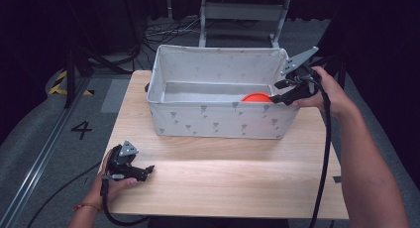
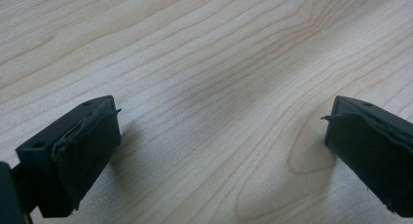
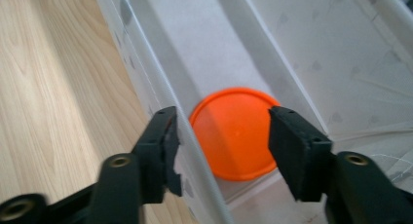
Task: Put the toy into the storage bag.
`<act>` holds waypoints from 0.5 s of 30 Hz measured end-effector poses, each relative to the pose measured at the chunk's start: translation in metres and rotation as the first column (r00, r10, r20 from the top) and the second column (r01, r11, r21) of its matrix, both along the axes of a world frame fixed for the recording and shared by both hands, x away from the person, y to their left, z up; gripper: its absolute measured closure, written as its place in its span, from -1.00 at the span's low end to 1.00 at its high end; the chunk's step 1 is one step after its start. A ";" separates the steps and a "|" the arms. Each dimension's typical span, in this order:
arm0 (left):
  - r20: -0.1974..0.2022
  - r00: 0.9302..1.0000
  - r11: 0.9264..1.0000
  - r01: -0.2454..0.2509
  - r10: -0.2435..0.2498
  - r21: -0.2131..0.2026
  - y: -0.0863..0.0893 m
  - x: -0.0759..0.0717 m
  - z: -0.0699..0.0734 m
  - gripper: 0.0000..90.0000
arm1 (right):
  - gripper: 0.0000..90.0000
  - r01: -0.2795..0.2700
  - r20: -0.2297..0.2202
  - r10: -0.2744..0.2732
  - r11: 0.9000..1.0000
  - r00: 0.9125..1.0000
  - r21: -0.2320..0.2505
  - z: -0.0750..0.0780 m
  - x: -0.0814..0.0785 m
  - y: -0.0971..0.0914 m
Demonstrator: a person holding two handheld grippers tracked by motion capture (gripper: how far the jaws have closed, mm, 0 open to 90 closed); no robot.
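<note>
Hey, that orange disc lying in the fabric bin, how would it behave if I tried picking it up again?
The orange disc looks thin and flat, so it is probably light and fairly stiff. Its smooth face may be slippery. Lying flat on the floor of the fabric bin, it seems unlikely to roll, but hard to get an edge under.

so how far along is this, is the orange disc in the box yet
Done: the orange disc lies flat on the bottom of the white fabric box, at its right end. In hand: nothing; the right tongs stand open above the disc, clear of it. The left tongs rest open on the wooden table. Probably only pulling the right hand away is left.
</note>
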State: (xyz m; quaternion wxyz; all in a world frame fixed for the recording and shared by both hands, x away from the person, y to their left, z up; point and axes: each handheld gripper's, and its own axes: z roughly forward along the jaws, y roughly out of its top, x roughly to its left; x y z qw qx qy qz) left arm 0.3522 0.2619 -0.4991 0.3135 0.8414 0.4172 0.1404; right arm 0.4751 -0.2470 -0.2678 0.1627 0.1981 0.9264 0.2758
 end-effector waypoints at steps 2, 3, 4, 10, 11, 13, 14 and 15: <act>0.000 1.000 1.000 0.000 0.000 0.000 0.000 0.000 0.000 -1.00 | -0.12 0.009 0.017 -0.009 1.000 1.000 0.023 0.000 -0.004 -0.001; 0.000 1.000 1.000 -0.001 0.001 0.000 0.000 0.000 0.000 -1.00 | -0.25 0.032 0.039 -0.035 0.998 0.999 0.061 -0.001 -0.013 -0.003; 0.000 1.000 1.000 -0.001 0.001 0.000 0.000 0.000 0.000 -1.00 | -0.25 0.032 0.039 -0.035 0.998 0.999 0.061 -0.001 -0.013 -0.003; 0.004 1.000 1.000 0.001 -0.001 0.003 0.000 0.000 0.000 -1.00 | -0.43 0.109 0.080 -0.120 0.985 0.990 0.132 -0.004 -0.028 -0.011; 0.004 1.000 1.000 0.001 -0.001 0.003 0.000 0.000 0.000 -1.00 | -0.45 0.126 0.087 -0.139 0.983 0.987 0.135 -0.004 -0.031 -0.013; 0.004 1.000 1.000 0.001 -0.001 0.004 0.000 0.000 0.000 -1.00 | -0.47 0.148 0.102 -0.163 0.979 0.981 0.141 -0.005 -0.035 -0.018; 0.004 1.000 1.000 0.001 -0.001 0.004 0.000 0.000 0.000 -1.00 | -0.47 0.160 0.116 -0.176 0.978 0.977 0.135 -0.006 -0.038 -0.020; 0.003 1.000 1.000 0.001 -0.001 0.003 0.000 0.000 0.000 -1.00 | -0.47 0.173 0.125 -0.189 0.976 0.974 0.129 -0.006 -0.041 -0.022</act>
